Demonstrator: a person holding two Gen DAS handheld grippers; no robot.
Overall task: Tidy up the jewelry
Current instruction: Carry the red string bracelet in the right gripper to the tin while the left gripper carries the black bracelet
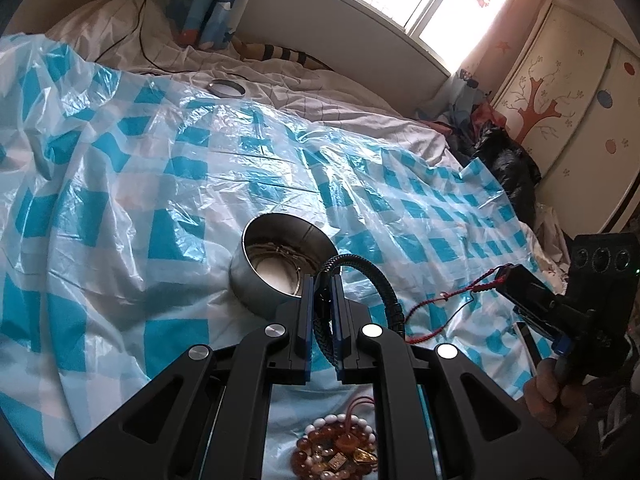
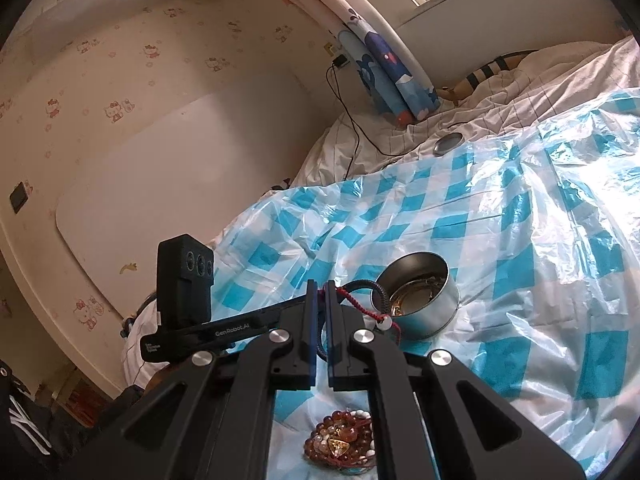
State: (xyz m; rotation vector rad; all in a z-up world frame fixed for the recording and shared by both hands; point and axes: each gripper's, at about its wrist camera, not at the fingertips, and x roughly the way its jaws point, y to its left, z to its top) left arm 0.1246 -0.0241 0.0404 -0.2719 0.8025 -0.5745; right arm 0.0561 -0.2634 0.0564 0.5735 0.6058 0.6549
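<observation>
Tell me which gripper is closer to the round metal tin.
Left. The left gripper, holding the black braided bracelet, sits at the metal tin; the right gripper, pinching the red cord, is off to its side.

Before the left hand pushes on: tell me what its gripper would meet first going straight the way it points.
Probably the round metal tin: it sits just beyond the left gripper, whose jaws are shut on the black braided bracelet. Depth is uncertain; it may pass just over the rim.
</observation>
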